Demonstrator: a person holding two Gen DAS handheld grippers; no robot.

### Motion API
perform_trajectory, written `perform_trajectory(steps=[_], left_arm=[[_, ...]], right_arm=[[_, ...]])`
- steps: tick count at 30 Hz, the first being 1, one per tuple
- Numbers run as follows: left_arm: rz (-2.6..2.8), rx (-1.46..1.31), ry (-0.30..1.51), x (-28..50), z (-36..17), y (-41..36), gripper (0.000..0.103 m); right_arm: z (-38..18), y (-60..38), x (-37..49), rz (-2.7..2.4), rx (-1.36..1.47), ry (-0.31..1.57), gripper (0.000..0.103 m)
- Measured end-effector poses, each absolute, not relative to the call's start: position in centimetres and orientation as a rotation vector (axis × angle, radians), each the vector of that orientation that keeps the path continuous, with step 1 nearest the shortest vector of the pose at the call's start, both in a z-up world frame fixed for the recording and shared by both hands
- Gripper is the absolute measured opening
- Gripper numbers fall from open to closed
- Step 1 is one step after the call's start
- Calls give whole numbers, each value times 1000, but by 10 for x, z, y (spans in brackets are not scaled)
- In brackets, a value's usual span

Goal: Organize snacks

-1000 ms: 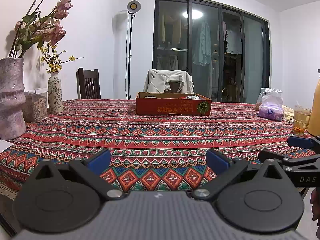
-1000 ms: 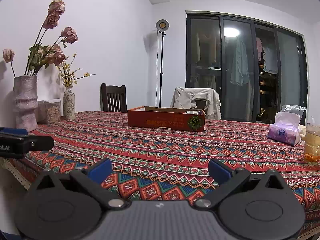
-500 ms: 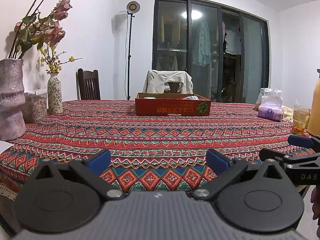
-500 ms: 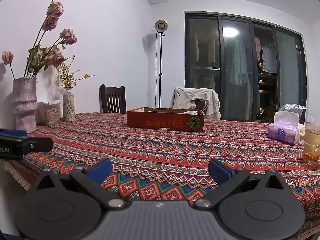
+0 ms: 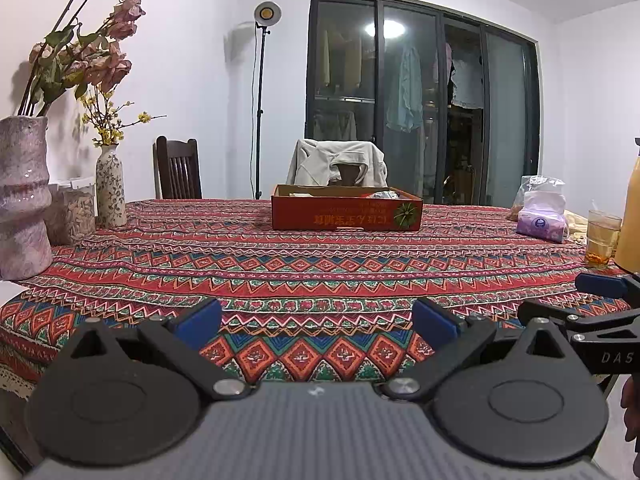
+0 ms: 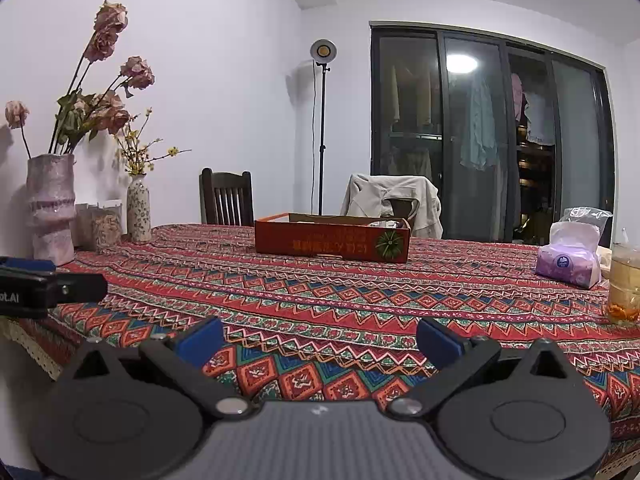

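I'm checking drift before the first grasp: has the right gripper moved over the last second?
Yes, slightly: in its view, the red box sits lower and a little left, so the right gripper tilted up.

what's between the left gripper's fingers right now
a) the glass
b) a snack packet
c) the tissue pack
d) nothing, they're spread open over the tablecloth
d: the left gripper has its blue fingers wide apart, with only the patterned tablecloth showing in the gap.
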State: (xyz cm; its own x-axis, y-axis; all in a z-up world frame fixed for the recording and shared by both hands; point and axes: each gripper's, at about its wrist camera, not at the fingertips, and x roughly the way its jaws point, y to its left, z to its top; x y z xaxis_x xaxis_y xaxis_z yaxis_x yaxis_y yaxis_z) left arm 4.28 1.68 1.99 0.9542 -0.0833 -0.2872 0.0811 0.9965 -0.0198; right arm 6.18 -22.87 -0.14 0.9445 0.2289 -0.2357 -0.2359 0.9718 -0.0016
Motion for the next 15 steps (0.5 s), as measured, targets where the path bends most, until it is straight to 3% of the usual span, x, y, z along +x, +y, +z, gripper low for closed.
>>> perform_trajectory(steps=[15], left_arm=[[-80, -10, 278, 41, 22, 18, 103]], right_arm=[[4, -228, 58, 240, -33, 220, 103]])
